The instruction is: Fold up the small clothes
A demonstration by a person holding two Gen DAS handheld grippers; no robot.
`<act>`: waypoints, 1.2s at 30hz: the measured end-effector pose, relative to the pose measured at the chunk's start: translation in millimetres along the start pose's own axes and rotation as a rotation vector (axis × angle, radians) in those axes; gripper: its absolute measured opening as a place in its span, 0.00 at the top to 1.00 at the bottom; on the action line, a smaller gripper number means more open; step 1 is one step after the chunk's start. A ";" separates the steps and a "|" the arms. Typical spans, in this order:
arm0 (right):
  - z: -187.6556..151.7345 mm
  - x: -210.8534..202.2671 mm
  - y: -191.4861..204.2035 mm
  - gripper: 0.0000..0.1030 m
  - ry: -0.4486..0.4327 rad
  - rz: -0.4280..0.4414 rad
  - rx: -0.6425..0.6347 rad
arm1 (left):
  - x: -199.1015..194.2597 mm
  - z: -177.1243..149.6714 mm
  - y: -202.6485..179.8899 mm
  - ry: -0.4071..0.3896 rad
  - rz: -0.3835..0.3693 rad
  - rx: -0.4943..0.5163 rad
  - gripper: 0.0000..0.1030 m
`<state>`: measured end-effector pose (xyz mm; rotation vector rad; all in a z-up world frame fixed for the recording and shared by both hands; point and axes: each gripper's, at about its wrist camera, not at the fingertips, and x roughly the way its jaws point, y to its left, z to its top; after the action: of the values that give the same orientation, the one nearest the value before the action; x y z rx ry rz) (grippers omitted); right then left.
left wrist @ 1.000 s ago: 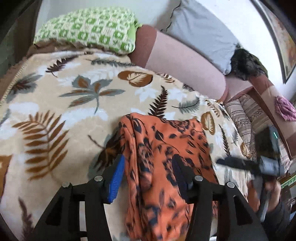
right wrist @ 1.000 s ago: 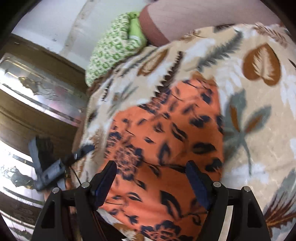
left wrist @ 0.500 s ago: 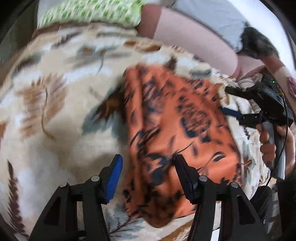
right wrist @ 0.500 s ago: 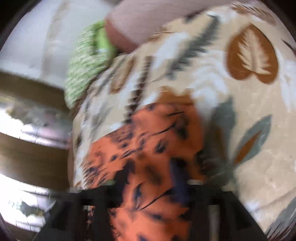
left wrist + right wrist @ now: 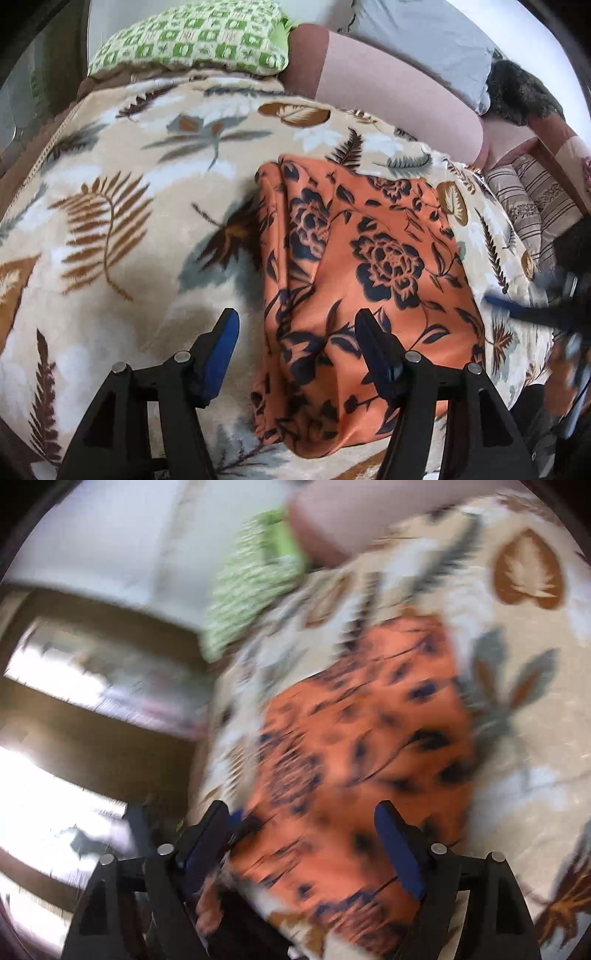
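The orange flowered cloth (image 5: 369, 266) lies folded on the leaf-print blanket (image 5: 110, 221) of the bed. My left tool (image 5: 295, 332) and right tool (image 5: 306, 834) both gape, holding nothing. It looks thin, limp and slippery; I'd pinch a near corner.

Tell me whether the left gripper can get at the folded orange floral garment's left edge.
Probably yes: the left gripper is open, its fingers straddling the left edge of the orange floral garment, which lies uncovered on the leaf-print blanket.
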<state>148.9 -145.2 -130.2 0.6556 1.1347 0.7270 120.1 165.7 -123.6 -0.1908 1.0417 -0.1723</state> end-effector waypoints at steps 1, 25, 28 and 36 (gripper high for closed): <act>-6.8 14.0 -8.7 0.18 0.040 -0.087 -0.004 | 8.3 1.1 0.4 0.021 0.057 0.006 0.34; -68.1 -17.8 37.1 0.16 -0.119 -0.362 -0.072 | -26.3 -28.3 -17.4 -0.041 0.177 -0.030 0.32; -89.3 -30.1 32.0 0.16 -0.156 -0.377 -0.066 | -30.4 -30.1 -16.4 -0.046 0.177 -0.038 0.32; -117.4 -45.0 42.7 0.16 -0.224 -0.551 -0.215 | -44.9 -41.3 -21.4 -0.064 0.199 -0.057 0.32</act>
<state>18.3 -143.8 -106.0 0.2140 0.9507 0.2866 61.0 152.2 -101.1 -0.1427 0.9965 0.0431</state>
